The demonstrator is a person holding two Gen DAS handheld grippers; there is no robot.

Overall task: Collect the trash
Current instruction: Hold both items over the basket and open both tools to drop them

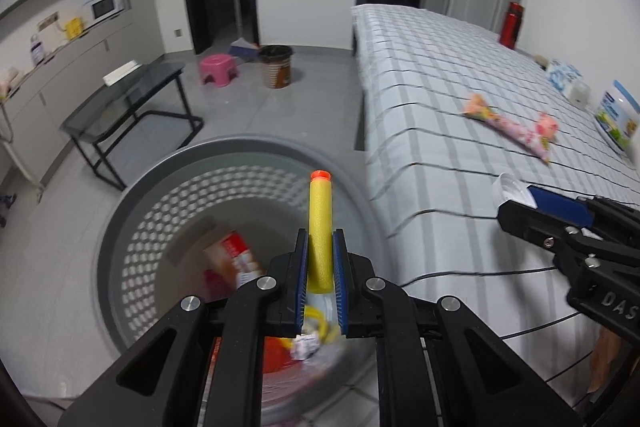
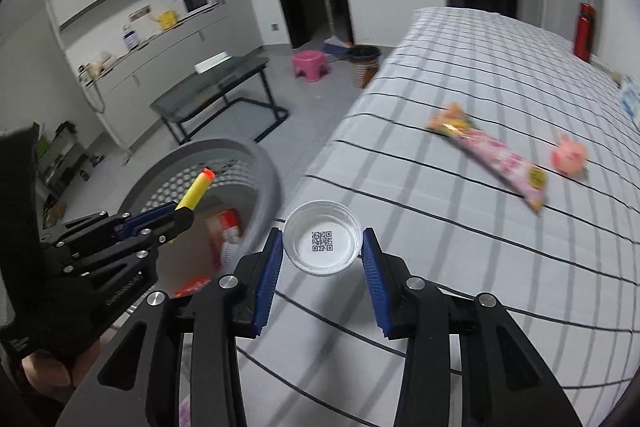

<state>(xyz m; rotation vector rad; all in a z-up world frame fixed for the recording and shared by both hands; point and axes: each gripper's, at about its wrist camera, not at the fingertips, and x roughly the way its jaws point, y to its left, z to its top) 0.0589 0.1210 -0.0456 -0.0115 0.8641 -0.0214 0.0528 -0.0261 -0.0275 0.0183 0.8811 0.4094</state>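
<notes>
Left tongs (image 1: 320,259) clamp yellow foam dart (image 1: 320,227) over grey basket (image 1: 132,211), so I'd release next; right tongs (image 2: 323,259) pinch white cap (image 2: 322,242) above bed (image 2: 480,267).

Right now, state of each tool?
Left tool: shut on foam dart, above the basket.
Right tool: shut on white cap.

Black linkage arms, silver screws, ribbed blue fingers (image 2: 267,271).
</notes>
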